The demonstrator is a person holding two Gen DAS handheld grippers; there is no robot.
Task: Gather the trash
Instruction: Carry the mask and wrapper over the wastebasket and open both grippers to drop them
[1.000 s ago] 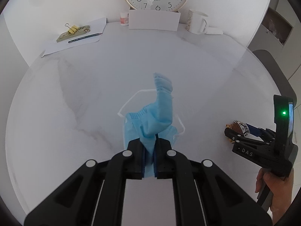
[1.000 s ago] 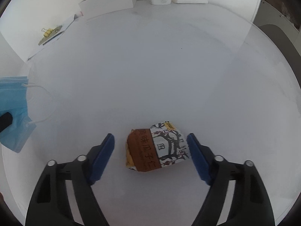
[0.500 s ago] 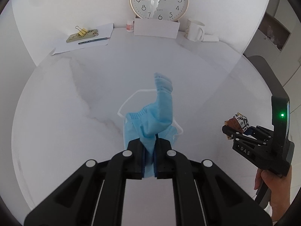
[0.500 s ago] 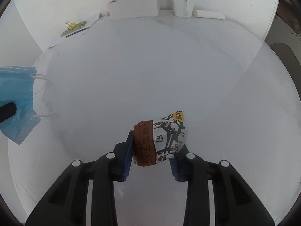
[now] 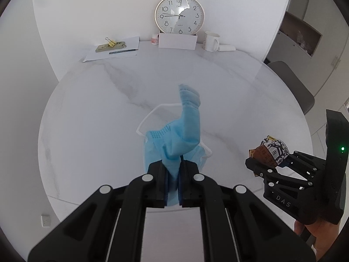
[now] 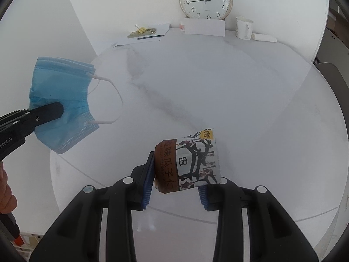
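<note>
left gripper (image 5: 173,175) still clamps mask (image 5: 181,135) | right gripper (image 6: 176,183) has lifted snack packet (image 6: 187,161) higher

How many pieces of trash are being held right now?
2: a blue face mask in the left gripper, a snack wrapper in the right gripper.

L gripper (image 5: 173,180) + R gripper (image 6: 175,188) clamped, seemingly raised.

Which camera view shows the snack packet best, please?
The right wrist view: the snack packet sits near the centre, held between the right gripper jaws, with its printed face legible. The left wrist view shows the same packet only small at the right edge, partly hidden by the gripper.
</note>
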